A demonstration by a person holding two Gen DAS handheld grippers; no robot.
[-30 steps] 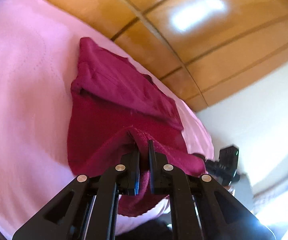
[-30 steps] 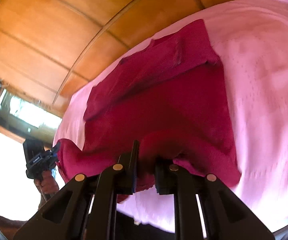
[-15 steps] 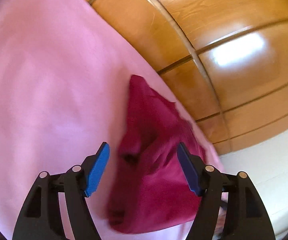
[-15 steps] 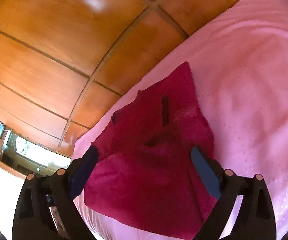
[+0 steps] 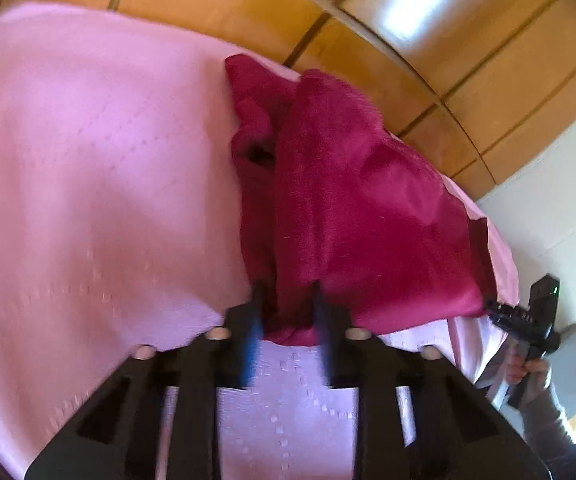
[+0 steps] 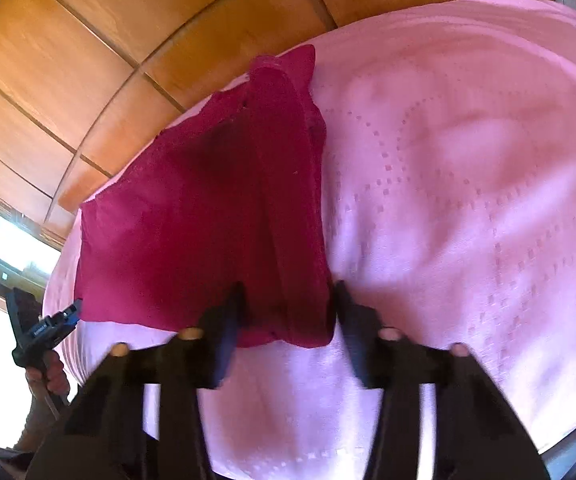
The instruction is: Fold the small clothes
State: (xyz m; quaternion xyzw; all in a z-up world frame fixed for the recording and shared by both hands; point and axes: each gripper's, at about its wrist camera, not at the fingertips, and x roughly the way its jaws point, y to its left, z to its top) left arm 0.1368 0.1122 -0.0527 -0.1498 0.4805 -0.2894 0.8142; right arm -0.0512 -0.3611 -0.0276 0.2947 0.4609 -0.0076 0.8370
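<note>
maroon garment (image 5: 359, 208) folded, rumpled on pink sheet (image 5: 88, 184) | l gripper (image 5: 286, 308) part-open astride hem; r gripper (image 6: 288, 308) apart

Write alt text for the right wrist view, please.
The right gripper, open, straddles the near edge of a folded dark red garment lying on a pink bedspread. Wooden panels stand behind; the left gripper shows at left.

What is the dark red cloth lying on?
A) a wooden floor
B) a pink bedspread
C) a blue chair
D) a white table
B: the dark red cloth lies spread on the pink bedspread, with wooden panels only behind the bed.
</note>
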